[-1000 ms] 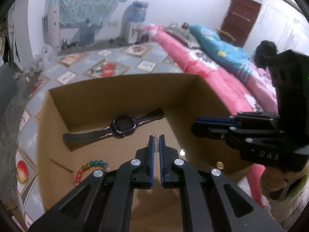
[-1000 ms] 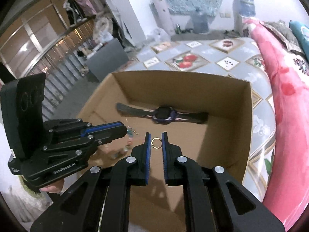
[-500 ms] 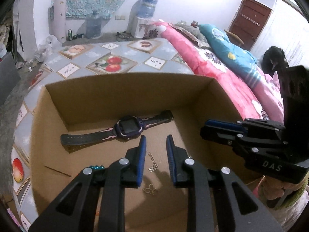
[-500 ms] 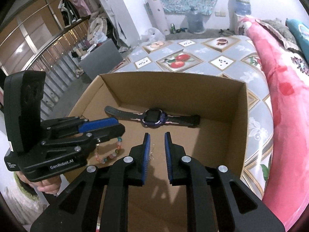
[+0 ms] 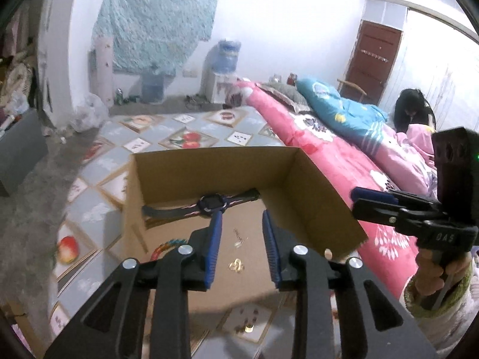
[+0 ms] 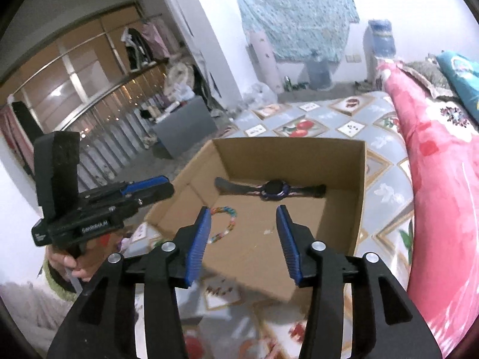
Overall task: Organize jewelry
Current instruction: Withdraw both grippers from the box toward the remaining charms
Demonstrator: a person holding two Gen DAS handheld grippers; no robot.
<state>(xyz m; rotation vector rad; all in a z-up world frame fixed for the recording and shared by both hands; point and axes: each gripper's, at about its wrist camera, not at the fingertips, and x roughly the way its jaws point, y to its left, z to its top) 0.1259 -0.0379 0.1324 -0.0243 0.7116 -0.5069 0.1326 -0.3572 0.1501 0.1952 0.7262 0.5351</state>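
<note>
Both my grippers, left (image 5: 241, 249) and right (image 6: 243, 243), are opening with nothing between the pads; the jewelry lies in the box (image 5: 323, 209) below, the watch (image 6: 274, 190) crosswise at its far wall.

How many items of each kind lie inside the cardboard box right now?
Dark purple-faced wristwatch with black strap: 1
Multicoloured beaded bracelet: 1
Small gold-coloured pendant pieces: 2
Total: 4 in the brown cardboard box; a further gold speck near its right corner is too small to identify.
</note>
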